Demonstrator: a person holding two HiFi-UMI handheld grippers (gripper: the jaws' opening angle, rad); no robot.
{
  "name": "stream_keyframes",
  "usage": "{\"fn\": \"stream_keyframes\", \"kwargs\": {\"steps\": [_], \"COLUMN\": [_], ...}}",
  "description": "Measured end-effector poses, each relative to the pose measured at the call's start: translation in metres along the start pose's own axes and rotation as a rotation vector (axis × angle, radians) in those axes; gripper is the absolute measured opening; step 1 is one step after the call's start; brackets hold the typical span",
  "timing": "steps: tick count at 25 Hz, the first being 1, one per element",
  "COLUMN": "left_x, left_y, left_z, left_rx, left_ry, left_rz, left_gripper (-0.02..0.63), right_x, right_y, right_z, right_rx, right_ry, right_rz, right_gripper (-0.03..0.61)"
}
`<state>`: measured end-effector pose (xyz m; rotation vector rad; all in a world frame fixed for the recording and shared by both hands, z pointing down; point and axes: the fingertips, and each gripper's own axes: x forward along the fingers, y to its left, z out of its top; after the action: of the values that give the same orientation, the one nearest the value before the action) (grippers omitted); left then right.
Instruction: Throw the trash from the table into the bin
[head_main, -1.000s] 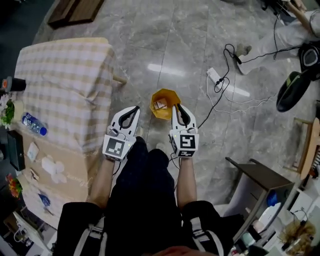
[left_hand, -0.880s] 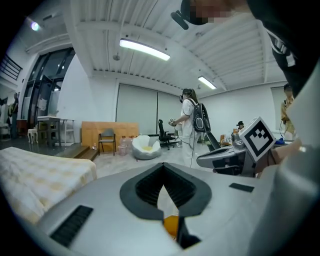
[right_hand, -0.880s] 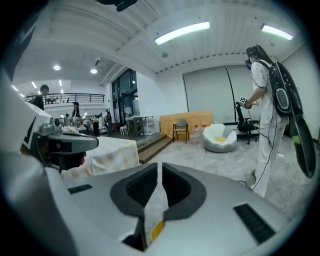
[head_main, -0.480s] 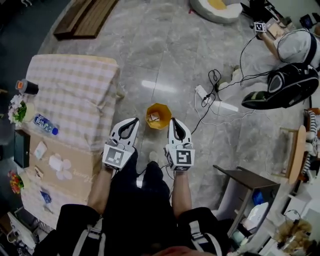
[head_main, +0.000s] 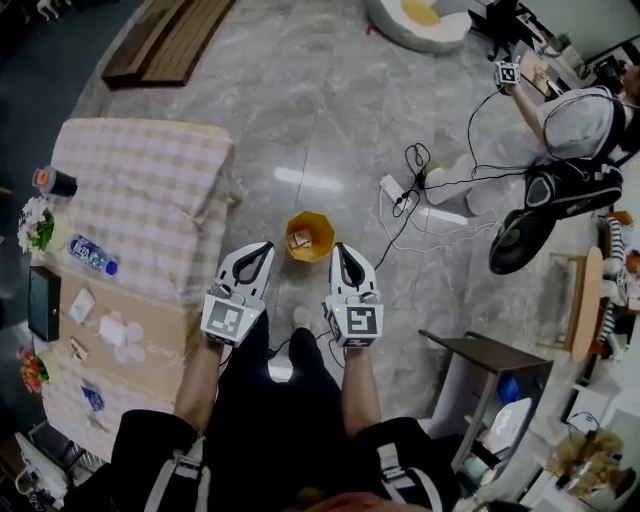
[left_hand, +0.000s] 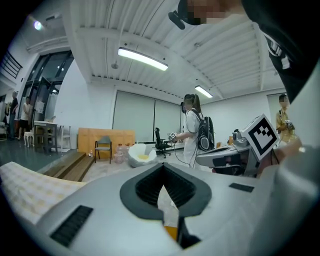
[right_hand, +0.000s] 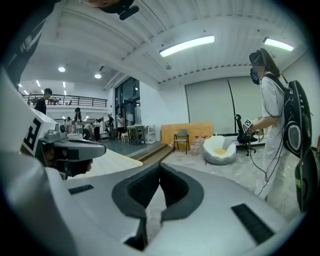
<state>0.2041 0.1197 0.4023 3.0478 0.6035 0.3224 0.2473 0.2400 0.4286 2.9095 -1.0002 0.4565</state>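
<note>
Left tool (head_main: 262, 248): pressed together at the tips and pinching nothing. Only floor and a sliver of yellow show through the gap behind them.
Right tool (head_main: 341, 250): pressed together too, and empty.
Where they are: side by side in front of the person, above the floor and off the counter's right edge.
Bin (head_main: 324, 240): yellow, standing on the floor just beyond both tips and well clear of the counter (head_main: 140, 190).
In the bin: a pale scrap (head_main: 300, 239) is lying inside, so by my reading at least one piece has been thrown in.
Still on the counter: a crumpled white tissue (head_main: 120, 333) on the brown half toward the near end, with a small pale packet (head_main: 82, 300) beside it. A blue wrapper (head_main: 91, 397) sits close to the near left corner.
Also there: a water bottle (head_main: 88, 255) by the left edge, plus a cup (head_main: 50, 182) and flowers (head_main: 36, 228) further along that edge. These are too small to say whether they count as trash.
Progress: partway, I'd judge. There is something in the bin, but several bits remain.
What's left: go back to the counter's near end, pick up the tissue and wrappers, and carry them to the bin.
</note>
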Motion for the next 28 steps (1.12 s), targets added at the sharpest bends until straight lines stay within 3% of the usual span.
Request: {"fn": "stream_keyframes", "kwargs": {"steps": [8, 14, 20, 28], "left_x": [-0.001, -0.024, -0.074, -0.175], "left_y": [-0.001, 0.011, 0.050, 0.124], "left_z": [0.010, 0.005, -0.007, -0.018], "left_rx": [-0.039, -0.048, -0.075, -0.114], "left_ry": [-0.050, -0.058, -0.053, -0.055], "left_rz": [0.026, 0.126, 0.296, 0.603], "left_gripper": [0.003, 0.003, 0.003, 0.003], "right_x": [-0.003, 0.007, 0.037, 0.083], "right_y": [0.002, 0.030, 0.097, 0.227], "right_z": [-0.006, 0.001, 0.016, 0.020], "right_rx": [-0.009, -0.031, -0.095, -0.177], "right_ry": [0.012, 0.005, 0.038, 0.022], "right_rz": [0.025, 0.129, 0.288, 0.623], "right_gripper": [0.008, 0.008, 0.008, 0.008]}}
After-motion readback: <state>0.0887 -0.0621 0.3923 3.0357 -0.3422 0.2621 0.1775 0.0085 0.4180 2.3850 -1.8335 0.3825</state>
